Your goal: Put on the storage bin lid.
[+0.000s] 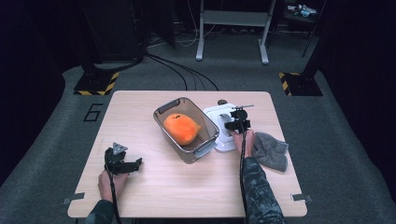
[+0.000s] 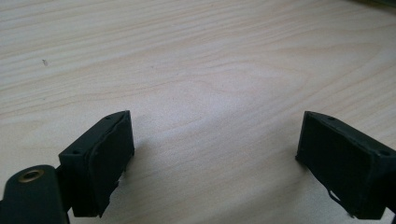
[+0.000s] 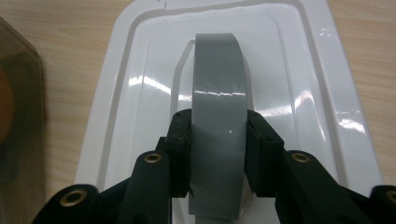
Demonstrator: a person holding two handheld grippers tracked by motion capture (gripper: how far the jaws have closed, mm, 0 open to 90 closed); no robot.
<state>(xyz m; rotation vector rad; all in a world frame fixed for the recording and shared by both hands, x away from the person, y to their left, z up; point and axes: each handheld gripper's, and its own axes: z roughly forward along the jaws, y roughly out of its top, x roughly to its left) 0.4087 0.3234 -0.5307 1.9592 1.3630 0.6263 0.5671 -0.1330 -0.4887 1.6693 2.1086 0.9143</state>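
A white lid (image 3: 303,70) with a grey arched handle (image 3: 218,74) lies flat on the wooden table. My right gripper (image 3: 218,126) is shut on that handle, one pad pressed to each of its sides. From above, the right gripper (image 1: 236,122) sits over the lid (image 1: 215,114), just right of a clear plastic bin (image 1: 161,112). An orange plush toy (image 1: 181,128) lies inside the bin. My left gripper (image 1: 135,163) rests low at the table's front left. Its jaws stand wide apart in the left gripper (image 2: 215,154) view, with only bare wood between them.
A crumpled grey cloth (image 1: 271,149) lies right of the lid, beside the right hand. The bin's wall (image 3: 18,116) stands close on the left of the lid. Bare wood (image 1: 187,186) stretches across the front of the table. Cables and stand feet lie on the floor beyond.
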